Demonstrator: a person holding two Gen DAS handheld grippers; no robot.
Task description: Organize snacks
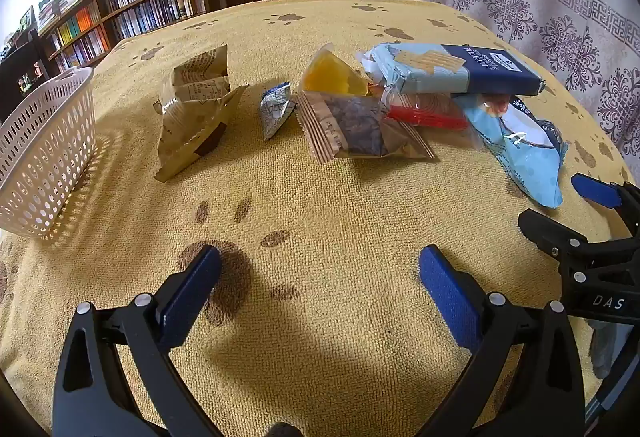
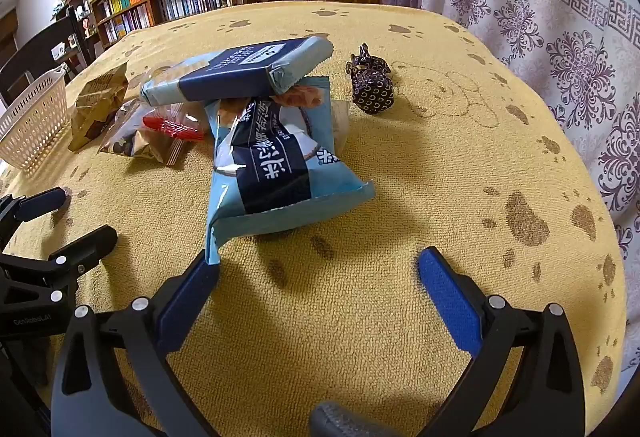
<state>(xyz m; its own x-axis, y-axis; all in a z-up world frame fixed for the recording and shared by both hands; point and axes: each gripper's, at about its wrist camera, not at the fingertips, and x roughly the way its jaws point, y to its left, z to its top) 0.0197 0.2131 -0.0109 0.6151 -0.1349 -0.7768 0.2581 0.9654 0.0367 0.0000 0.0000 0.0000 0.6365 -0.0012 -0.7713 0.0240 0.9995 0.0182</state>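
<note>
Lying nearest the jaws: the light-blue snack bag [image 2: 276, 173], straight ahead of the right gripper [image 2: 319, 269], its lower corner just at the tip of that gripper's left finger — touching or only overlapping, I cannot tell.
Long axis: running from that near corner away and slightly rightward, toward the pile; its far end is tucked under the navy-and-pale-blue cracker pack [image 2: 240, 73].
Nearer arm: the right one, by my reading; the left gripper [image 1: 320, 269] faces bare cloth, with the brown dried-fruit packet [image 1: 360, 125] well ahead of it.
Jaws: both grippers stand wide apart and hold nothing.
Destination: the white perforated basket [image 1: 44, 153], at the far left of the table, well apart from the blue bag — likely a carry across the left gripper's side.
Bag material: glossy film, puffed and crinkled, crimped seams at the ends; probably slippery, easiest pinched at a seam or corner.
Cracker pack: a firm rectangular block, tilted, resting on the bag and on the red-striped clear wrapper [image 2: 172, 129]; pulling the bag could tip it.
Other snacks: a kraft-paper packet [image 1: 196, 117] near the basket, a small blue-patterned pillow sachet [image 1: 276, 109], a yellow wedge pack [image 1: 332, 77], a dark twist-wrapped sweet [image 2: 372, 85] off alone to the right.
Surface: the yellow paw-print tablecloth [image 1: 320, 197], looped and towel-like, soft under the fingers.
</note>
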